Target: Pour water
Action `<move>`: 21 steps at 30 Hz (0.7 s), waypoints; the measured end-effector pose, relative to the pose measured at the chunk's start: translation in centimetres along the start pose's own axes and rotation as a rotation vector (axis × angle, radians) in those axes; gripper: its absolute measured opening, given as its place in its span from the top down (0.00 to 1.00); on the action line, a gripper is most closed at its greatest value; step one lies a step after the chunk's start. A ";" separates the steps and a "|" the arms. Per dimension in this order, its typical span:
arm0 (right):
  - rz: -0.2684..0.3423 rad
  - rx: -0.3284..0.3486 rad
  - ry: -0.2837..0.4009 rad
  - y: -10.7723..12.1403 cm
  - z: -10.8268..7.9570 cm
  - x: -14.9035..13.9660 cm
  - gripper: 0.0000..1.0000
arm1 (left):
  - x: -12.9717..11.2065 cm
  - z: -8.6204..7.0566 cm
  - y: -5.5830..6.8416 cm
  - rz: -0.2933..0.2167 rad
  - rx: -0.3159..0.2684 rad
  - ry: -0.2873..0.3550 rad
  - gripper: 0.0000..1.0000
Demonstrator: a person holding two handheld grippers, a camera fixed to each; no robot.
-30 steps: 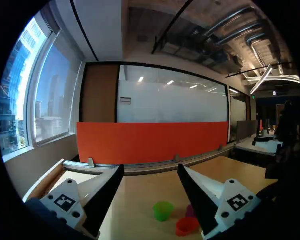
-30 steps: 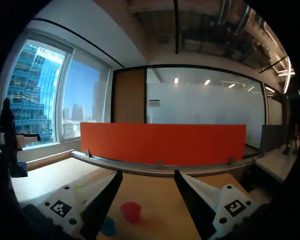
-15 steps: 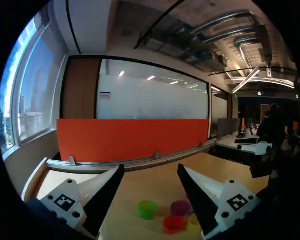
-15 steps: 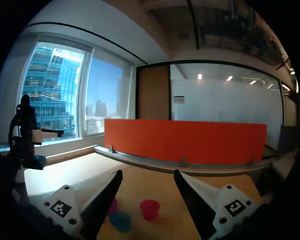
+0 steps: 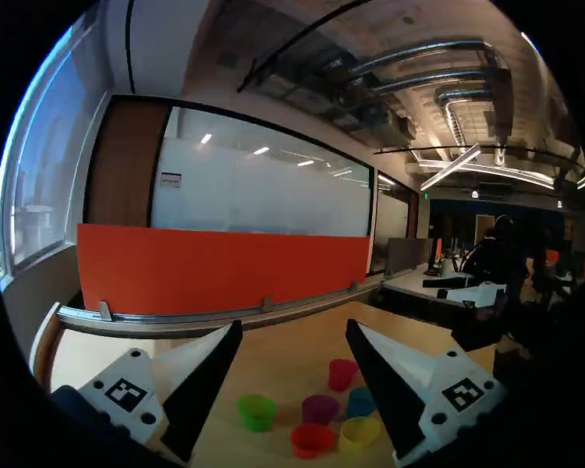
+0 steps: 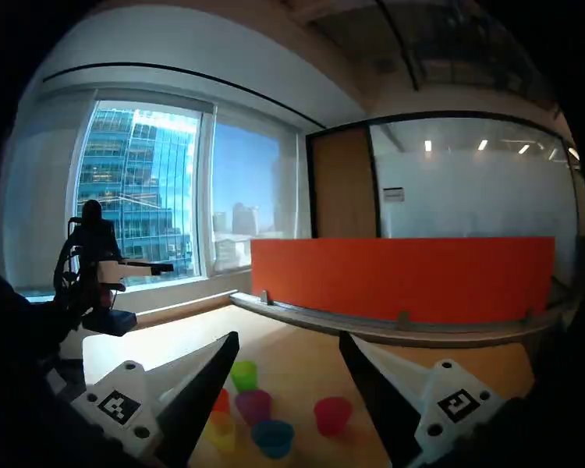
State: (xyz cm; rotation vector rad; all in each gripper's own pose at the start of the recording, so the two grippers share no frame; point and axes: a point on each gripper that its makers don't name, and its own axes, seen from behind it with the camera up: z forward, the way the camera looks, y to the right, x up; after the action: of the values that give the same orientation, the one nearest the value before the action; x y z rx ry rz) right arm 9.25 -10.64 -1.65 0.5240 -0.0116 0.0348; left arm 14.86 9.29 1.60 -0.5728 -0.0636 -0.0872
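Several small coloured cups stand close together on the wooden desk (image 5: pixel 292 366). In the left gripper view I see a green cup (image 5: pixel 257 412), a purple cup (image 5: pixel 320 408), a red cup (image 5: pixel 312 439), a yellow cup (image 5: pixel 360 430), a blue cup (image 5: pixel 361 401) and a pink cup (image 5: pixel 342 374). My left gripper (image 5: pixel 292 324) hangs open above them, holding nothing. In the right gripper view the green cup (image 6: pixel 244 374), purple cup (image 6: pixel 253 405), blue cup (image 6: pixel 273 437) and pink cup (image 6: pixel 332 414) lie below my open right gripper (image 6: pixel 288 337). The left gripper (image 6: pixel 109 273) also appears far left there.
An orange partition (image 5: pixel 214 265) with a metal rail (image 5: pixel 214 316) closes the desk's far edge. Large windows (image 6: pixel 152 203) line one side. Further desks with monitors and a seated person (image 5: pixel 495 257) lie to the right in the left gripper view.
The left gripper's view has swung right and the right gripper's view left. More of the cup cluster now lies between each pair of fingers. Both grippers stay open.
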 end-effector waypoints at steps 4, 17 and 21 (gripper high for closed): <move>-0.005 0.013 -0.026 -0.1 0.1 -0.8 0.01 | -0.7 0.1 -0.6 0.013 0.002 -0.022 0.01; -0.053 0.041 -0.151 -0.1 0.6 -5.7 0.01 | -4.9 0.4 -1.4 0.072 -0.010 -0.107 0.01; -0.062 0.050 -0.176 -0.2 0.7 -6.8 0.01 | -6.0 0.5 -1.6 0.071 -0.013 -0.131 0.01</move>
State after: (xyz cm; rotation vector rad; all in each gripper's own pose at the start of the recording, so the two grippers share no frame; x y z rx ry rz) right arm 2.46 -11.39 -1.33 0.5761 -0.1672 -0.0719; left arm 8.68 8.60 2.40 -0.5924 -0.1699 0.0188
